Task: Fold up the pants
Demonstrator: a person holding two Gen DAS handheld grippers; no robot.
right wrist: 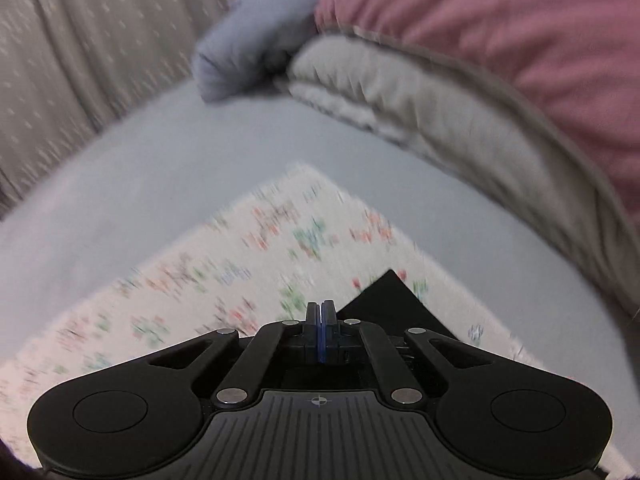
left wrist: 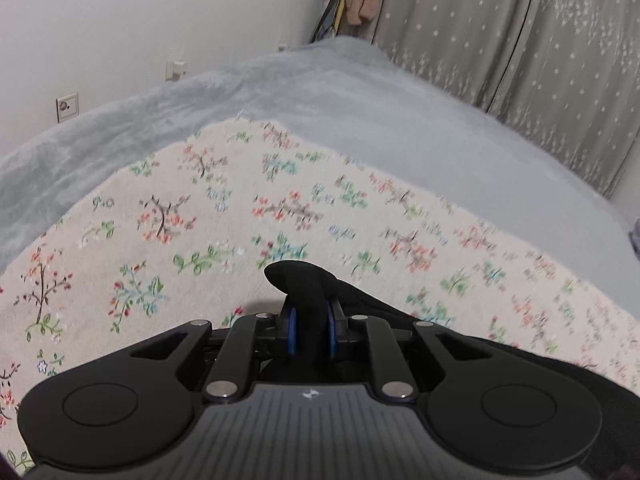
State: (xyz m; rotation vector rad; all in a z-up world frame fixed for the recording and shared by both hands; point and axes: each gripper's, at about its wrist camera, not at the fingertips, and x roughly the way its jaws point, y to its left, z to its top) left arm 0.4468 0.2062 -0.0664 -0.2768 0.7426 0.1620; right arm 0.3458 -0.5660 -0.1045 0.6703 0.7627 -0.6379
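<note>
Black pants (left wrist: 304,280) lie on a floral cloth (left wrist: 200,220). Left gripper (left wrist: 311,332) pinches a bunched fold, lifted for folding. Right gripper (right wrist: 320,322) is fully closed, apparently empty; a pants corner (right wrist: 390,300) lies beside it, though blur obscures contact.

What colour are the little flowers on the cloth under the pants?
Mostly red, green and blue, on the cream floral cloth spread over the grey bed; clearest in the left wrist view.
</note>
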